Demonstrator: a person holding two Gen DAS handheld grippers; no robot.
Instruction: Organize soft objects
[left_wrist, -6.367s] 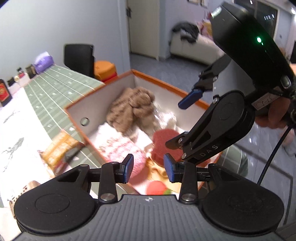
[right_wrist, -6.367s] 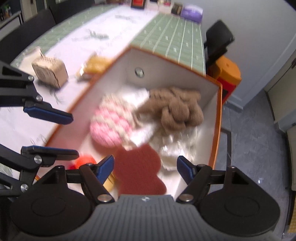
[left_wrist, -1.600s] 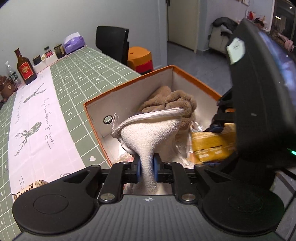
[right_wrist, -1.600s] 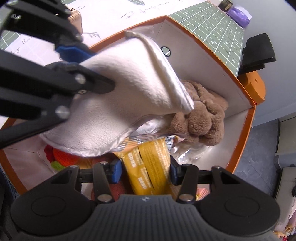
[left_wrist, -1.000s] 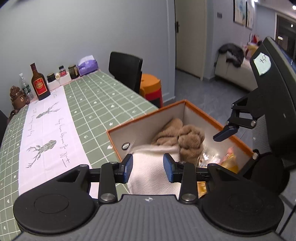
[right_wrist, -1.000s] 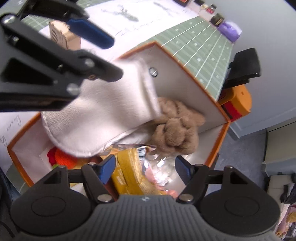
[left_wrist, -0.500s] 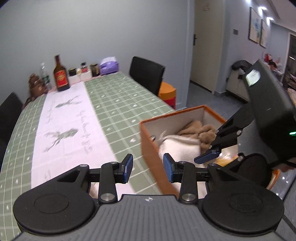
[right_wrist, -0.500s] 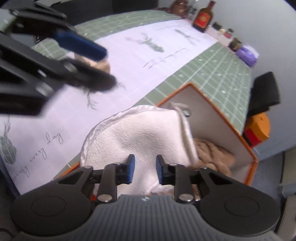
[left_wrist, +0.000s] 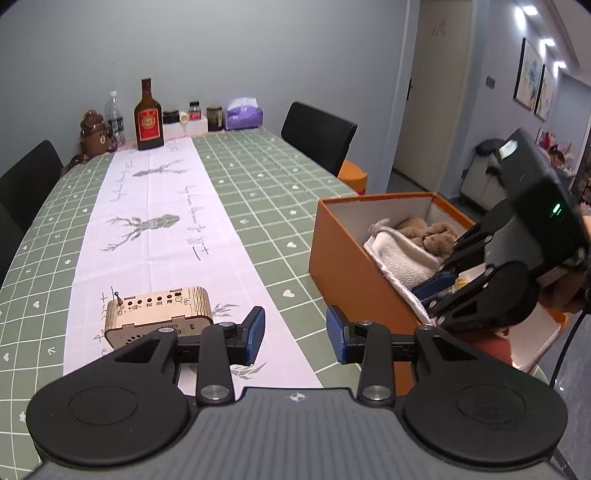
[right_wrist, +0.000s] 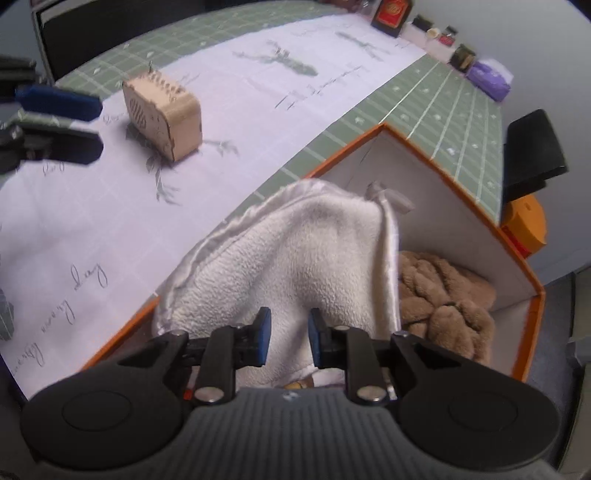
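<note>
Surveying from left: the left gripper (left_wrist: 295, 334) hangs over the bench (left_wrist: 258, 192) with its jaws spread and nothing between them.
Wooden box: a small wooden box (left_wrist: 159, 314) with holes and buttons stands on the white runner (left_wrist: 147, 221), just beyond the left gripper's left jaw.
Far end: a brown bottle (left_wrist: 148, 118), jars and a purple tissue pack (left_wrist: 243, 118) line the bench's back edge.
Orange box: the orange box (left_wrist: 347, 269) sits at the bench's right edge, open on top.
White towel: the white towel (right_wrist: 310, 266) is in the orange box, heaped against its near wall and lapping over the rim.
Brown plush: a brown plush (right_wrist: 443, 295) lies deeper in the box, touching the towel.
Right gripper: the right gripper (right_wrist: 286, 341) is over the towel, jaws narrowly parted; whether they pinch the cloth I cannot tell.
</note>
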